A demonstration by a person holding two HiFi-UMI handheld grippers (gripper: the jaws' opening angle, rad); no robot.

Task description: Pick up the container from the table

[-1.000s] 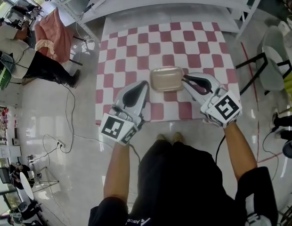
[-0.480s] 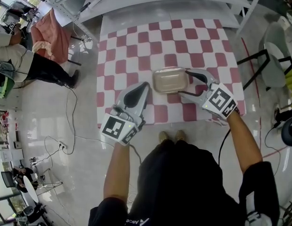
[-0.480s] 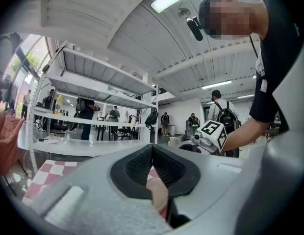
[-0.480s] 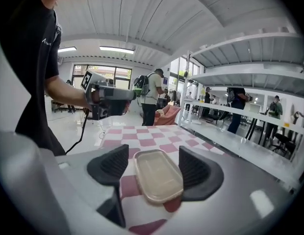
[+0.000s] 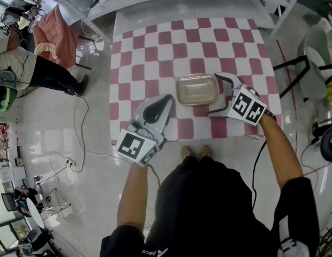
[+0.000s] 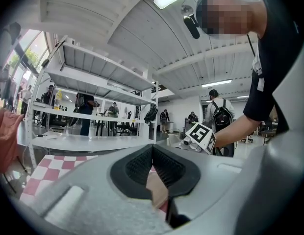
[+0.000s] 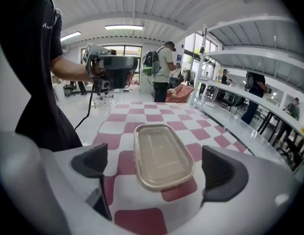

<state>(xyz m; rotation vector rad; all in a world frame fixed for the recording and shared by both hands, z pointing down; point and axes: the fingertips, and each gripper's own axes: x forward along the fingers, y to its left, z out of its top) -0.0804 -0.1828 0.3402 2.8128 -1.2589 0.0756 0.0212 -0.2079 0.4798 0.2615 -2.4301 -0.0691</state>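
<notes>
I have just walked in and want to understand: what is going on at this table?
A person holds a gripper in each hand over a table with a red-and-white checked cloth. The right gripper has just been opening its fingers, which now stand wide apart around one end of a shallow rectangular beige plastic container, without pressing on it. The left gripper is shut and empty, held apart from the container.
</notes>
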